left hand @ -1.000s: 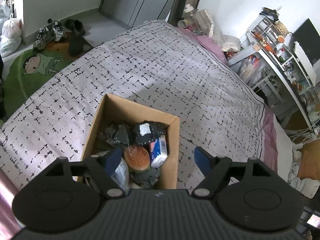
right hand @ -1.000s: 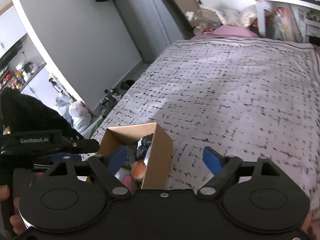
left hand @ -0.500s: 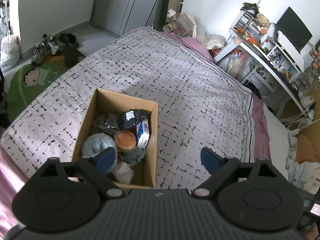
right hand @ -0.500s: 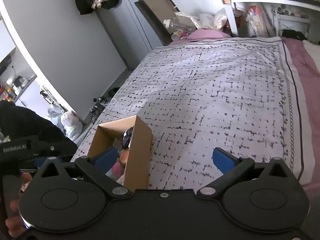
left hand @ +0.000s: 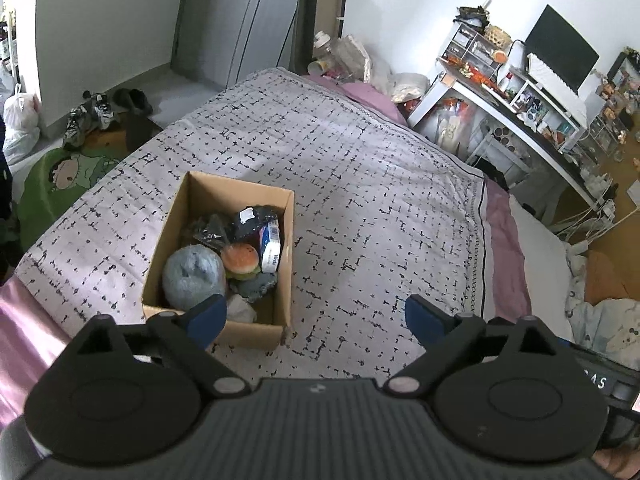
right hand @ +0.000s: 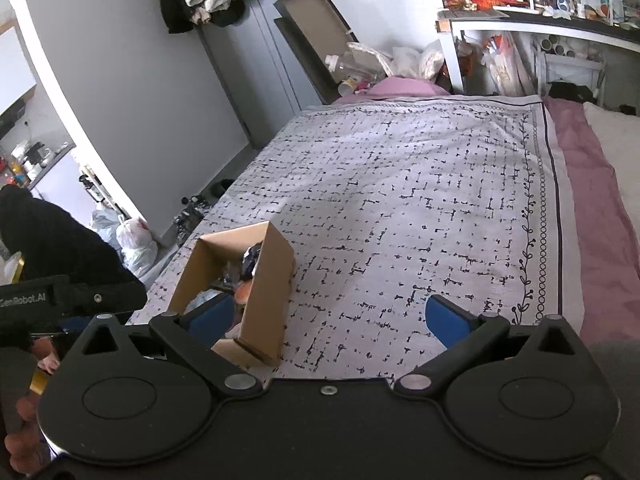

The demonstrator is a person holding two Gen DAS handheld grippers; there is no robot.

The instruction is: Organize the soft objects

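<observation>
A brown cardboard box (left hand: 200,196) sits on the patterned bedspread (left hand: 360,184). It holds soft things: a grey-blue plush ball (left hand: 192,276), a burger-shaped toy (left hand: 240,260), a blue and white pack (left hand: 271,245), dark wrapped items (left hand: 252,216) and a white wad (left hand: 240,310). My left gripper (left hand: 316,314) is open and empty, above the bed at the box's near right. My right gripper (right hand: 328,314) is open and empty; the box (right hand: 268,280) lies by its left finger, contents mostly hidden by the wall.
A cluttered white desk with a monitor (left hand: 560,60) stands to the right of the bed. Shoes (left hand: 88,116) and a green cartoon mat (left hand: 68,172) lie on the floor at left. Bags and bottles (right hand: 372,64) pile up at the bed's head. Pink sheet (right hand: 592,200) edges the spread.
Both grippers have pulled back and up from the box, so more of the bed and room shows. The box and its contents have stayed put. Both grippers remain open.
</observation>
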